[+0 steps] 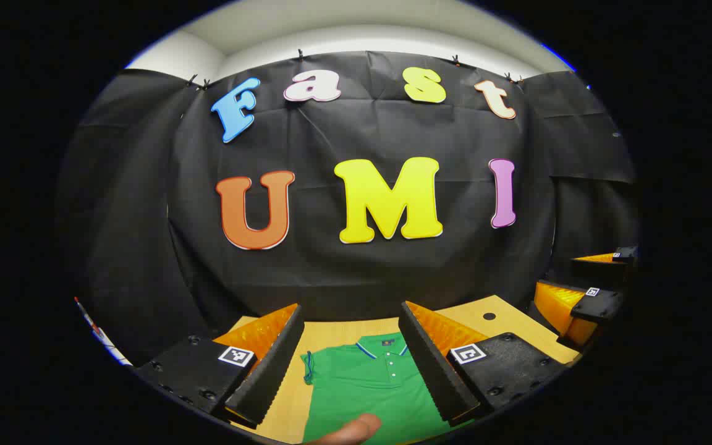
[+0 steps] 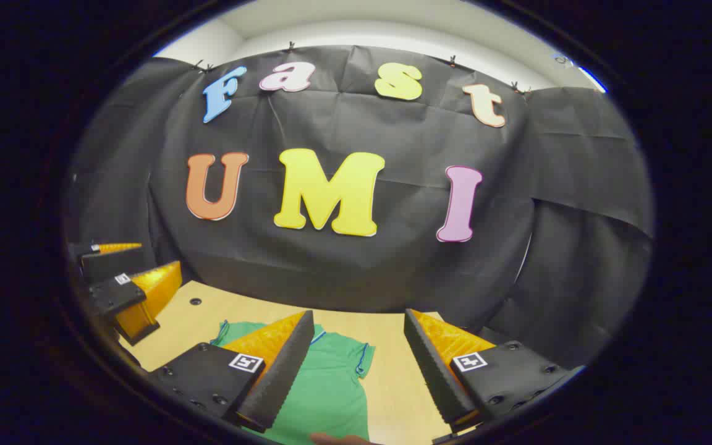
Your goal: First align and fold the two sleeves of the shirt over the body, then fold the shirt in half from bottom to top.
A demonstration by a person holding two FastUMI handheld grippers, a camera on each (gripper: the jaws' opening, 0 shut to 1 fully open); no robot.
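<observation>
Green short-sleeved polo shirt [image 1: 371, 386] of knit cloth, lying flat and face up on the pale wooden tabletop [image 1: 337, 330], collar toward the far edge by the black cloth wall [image 1: 343, 272], long axis running from near edge to far edge. Striped collar and white-buttoned placket in the left gripper view, centred between that tool's fingers. One short sleeve spread out sideways on each side of the body: one just inside the left finger in the left gripper view, the other [image 2: 362, 358] lying between the fingers in the right gripper view. Neither sleeve folded over the body yet.

Left tool [image 1: 351, 364] held above the shirt, jaws spread wide, nothing between them but air, shirt below. Right tool [image 2: 356, 371] likewise spread wide and empty, held over the shirt's right side, its left finger over the green cloth, its right finger over bare wood. Each tool also seen from the other's camera, off to the side and well apart, over the tabletop's side margin.

Bare strip of wood between collar and far edge. Bare wood beside each sleeve too, wider on the right. Small round dark hole [image 1: 489, 316] in the tabletop near the far edge. A fingertip [image 1: 353, 429] of the person at the bottom of the left gripper view, over the shirt's body.
</observation>
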